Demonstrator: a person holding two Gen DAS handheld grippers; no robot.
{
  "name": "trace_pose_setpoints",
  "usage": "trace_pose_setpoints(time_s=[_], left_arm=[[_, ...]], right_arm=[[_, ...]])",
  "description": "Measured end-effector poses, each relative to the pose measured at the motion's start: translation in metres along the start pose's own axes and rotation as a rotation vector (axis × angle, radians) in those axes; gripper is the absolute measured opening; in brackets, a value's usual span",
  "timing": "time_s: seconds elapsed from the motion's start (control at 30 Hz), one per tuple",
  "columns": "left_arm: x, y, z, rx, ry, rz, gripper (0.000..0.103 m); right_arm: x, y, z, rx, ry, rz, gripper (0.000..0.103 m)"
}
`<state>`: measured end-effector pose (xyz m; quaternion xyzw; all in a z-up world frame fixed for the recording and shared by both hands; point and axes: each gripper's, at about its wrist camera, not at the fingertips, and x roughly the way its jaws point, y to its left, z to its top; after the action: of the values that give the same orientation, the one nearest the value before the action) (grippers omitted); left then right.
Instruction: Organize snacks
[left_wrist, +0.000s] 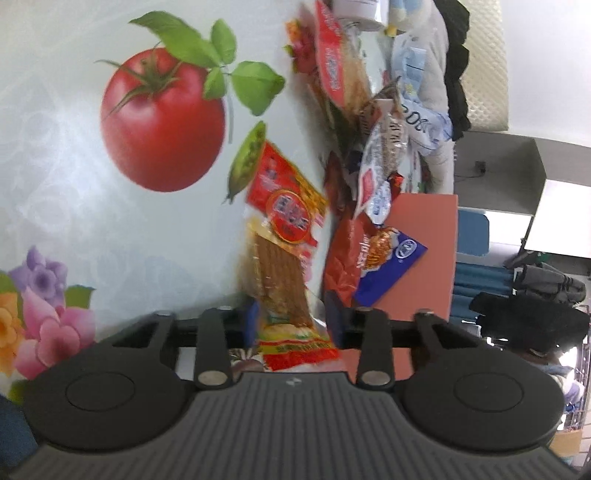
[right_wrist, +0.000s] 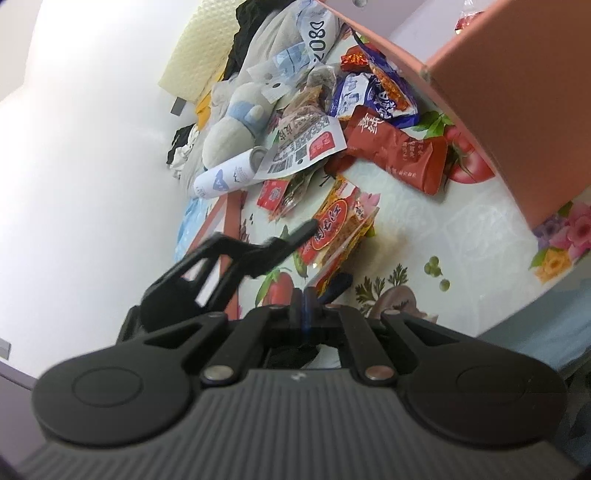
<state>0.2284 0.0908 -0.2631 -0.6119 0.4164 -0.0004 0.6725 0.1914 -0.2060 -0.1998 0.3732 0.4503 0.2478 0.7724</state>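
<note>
The red-and-yellow snack packet (left_wrist: 286, 273) lies on my printed tablecloth (left_wrist: 92, 184), its near end running between the fingers of my left gripper (left_wrist: 295, 321); the jaws stand narrow around it, and I cannot tell whether the pads press it. In the right wrist view the same packet (right_wrist: 338, 229) has its near corner pinched in my right gripper (right_wrist: 306, 299), jaws closed tight on it. Beyond lie a dark red packet (right_wrist: 395, 155) and a blue noodle packet (right_wrist: 376, 92), beside the orange box (right_wrist: 517, 92). Farther left rest a plush toy (right_wrist: 236, 122) and a white can (right_wrist: 225, 177).
</note>
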Motion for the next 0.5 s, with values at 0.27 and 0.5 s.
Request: trace_pose_setpoints(time_s=[0.27,0.5], left_arm=[[-0.003,0.007,0.000,0.049,-0.022,0.005,0.009],[-0.023,-0.003,0.005,0.168,-0.097,0.037,0.007]], right_arm=[[-0.001,0.013,-0.004,-0.169,0.017,-0.122,0.008],[-0.022,0.033,-0.015,-0.408,-0.023,-0.218,0.051]])
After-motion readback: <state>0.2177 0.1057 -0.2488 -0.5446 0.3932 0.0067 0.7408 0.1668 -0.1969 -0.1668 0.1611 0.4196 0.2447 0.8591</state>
